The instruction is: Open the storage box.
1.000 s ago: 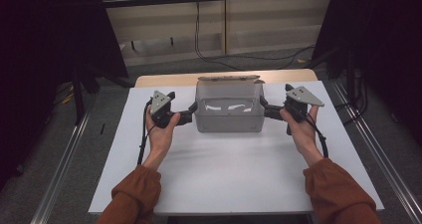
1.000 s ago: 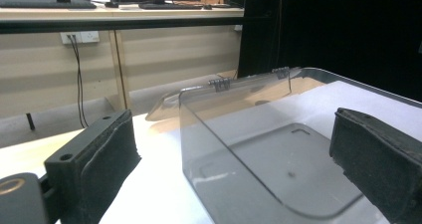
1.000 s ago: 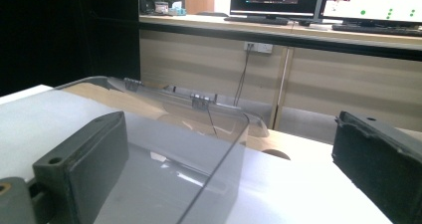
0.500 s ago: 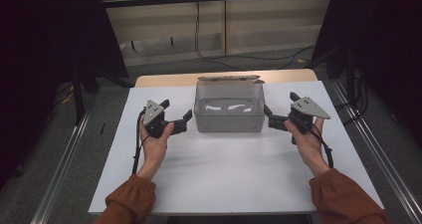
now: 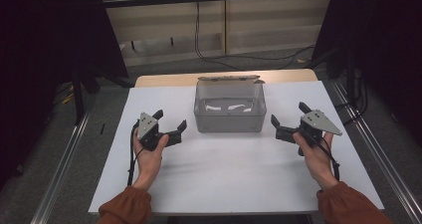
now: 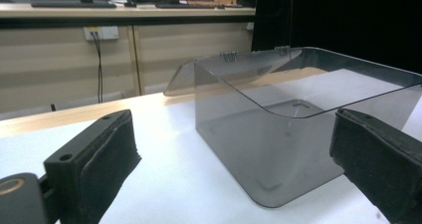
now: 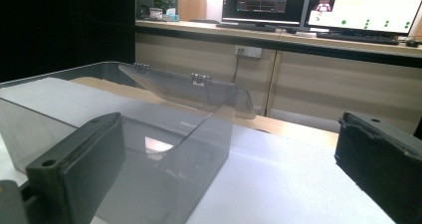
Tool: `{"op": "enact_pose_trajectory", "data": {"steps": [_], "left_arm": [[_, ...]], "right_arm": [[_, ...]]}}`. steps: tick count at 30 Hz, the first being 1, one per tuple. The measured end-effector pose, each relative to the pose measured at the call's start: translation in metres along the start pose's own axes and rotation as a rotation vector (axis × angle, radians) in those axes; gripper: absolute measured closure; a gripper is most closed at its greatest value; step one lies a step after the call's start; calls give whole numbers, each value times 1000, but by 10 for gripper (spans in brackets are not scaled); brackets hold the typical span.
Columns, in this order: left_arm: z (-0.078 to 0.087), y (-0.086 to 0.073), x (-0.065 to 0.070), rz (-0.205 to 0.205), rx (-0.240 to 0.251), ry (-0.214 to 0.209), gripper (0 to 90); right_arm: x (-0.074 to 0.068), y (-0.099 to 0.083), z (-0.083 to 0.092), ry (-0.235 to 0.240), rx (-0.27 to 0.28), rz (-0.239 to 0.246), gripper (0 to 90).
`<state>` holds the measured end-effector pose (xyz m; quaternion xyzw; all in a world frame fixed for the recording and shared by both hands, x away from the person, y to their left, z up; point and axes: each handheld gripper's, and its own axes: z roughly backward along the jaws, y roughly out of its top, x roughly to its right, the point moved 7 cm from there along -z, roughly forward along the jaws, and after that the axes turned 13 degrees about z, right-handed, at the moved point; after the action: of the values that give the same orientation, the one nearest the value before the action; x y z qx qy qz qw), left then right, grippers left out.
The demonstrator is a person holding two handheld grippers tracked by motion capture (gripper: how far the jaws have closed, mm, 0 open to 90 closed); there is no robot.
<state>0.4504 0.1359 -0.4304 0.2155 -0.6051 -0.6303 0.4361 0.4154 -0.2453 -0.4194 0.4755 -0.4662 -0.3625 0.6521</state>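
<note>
High view: clear box (image 5: pixel 229 113) sits btwn wide-open, empty left claw (image 5: pixel 170 125) & right claw (image 5: pixel 290 118)

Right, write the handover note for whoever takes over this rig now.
Left gripper: open, holding nothing, to the left of the clear box, apart from it.
Right gripper: open, holding nothing, to the box's right, apart from it.
Box: upright at the middle of the white table, lid hinged open behind it, nothing clearly visible inside.
Done: box set down and let go.
Left: probably closing the lid or loading the box; I can't tell which.
</note>
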Motion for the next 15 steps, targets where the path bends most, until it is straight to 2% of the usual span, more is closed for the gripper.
{"op": "enact_pose_trajectory", "data": {"steps": [5, 15], "left_arm": [[10, -4, 0, 5, -12, 8, 38], [33, -7, -2, 25, 18, 30, 35]], "right_arm": [[0, -2, 12, -4, 8, 0, 0], [-1, -10, 31, -17, -5, -3, 0]]}}
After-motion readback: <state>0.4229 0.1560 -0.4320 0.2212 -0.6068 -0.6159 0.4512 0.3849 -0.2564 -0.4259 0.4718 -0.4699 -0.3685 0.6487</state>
